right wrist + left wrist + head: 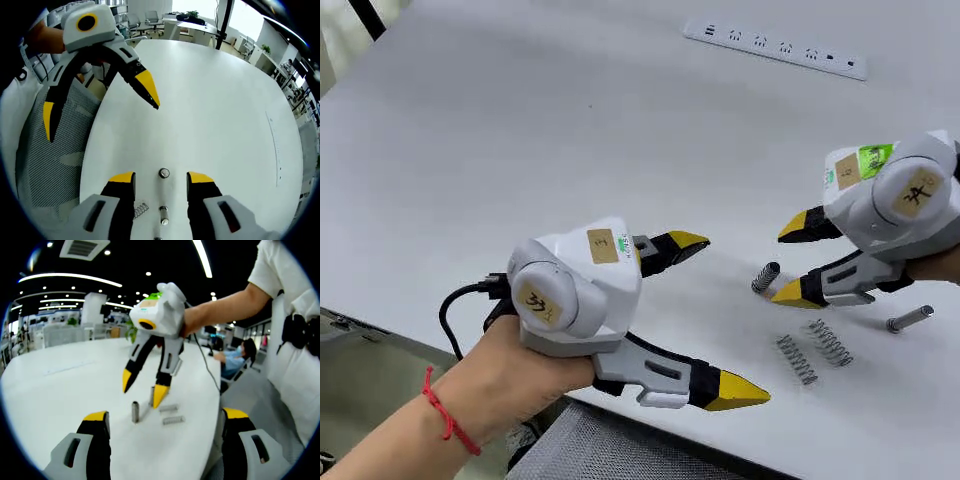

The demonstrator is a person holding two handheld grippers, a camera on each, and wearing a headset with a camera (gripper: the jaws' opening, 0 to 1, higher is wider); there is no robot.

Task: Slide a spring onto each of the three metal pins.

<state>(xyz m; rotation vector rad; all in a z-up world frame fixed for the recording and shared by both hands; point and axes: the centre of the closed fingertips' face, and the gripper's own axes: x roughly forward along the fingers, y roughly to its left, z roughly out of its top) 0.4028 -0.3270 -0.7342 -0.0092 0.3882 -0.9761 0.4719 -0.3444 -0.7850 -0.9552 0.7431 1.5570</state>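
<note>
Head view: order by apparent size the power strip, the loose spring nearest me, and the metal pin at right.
Largest: power strip, though farthest away.
Then loose spring and metal pin: about alike, so unranked.

Open-plan office: white desks [175, 27], office chairs [134, 22], ceiling strip lights [70, 279].

We work at a white bench [570, 120] with a matte top, and a white power strip [775, 47] lies near its far right corner. Below the near edge we see a grey mesh chair back [590, 445] and pale floor [370, 380]. In the left gripper view, a dark ceiling carries long light strips [202, 257], round spots and an air vent [84, 247]. In the right gripper view, office desks [187, 22] stand past the bench's far edge by bright windows [245, 12].
</note>
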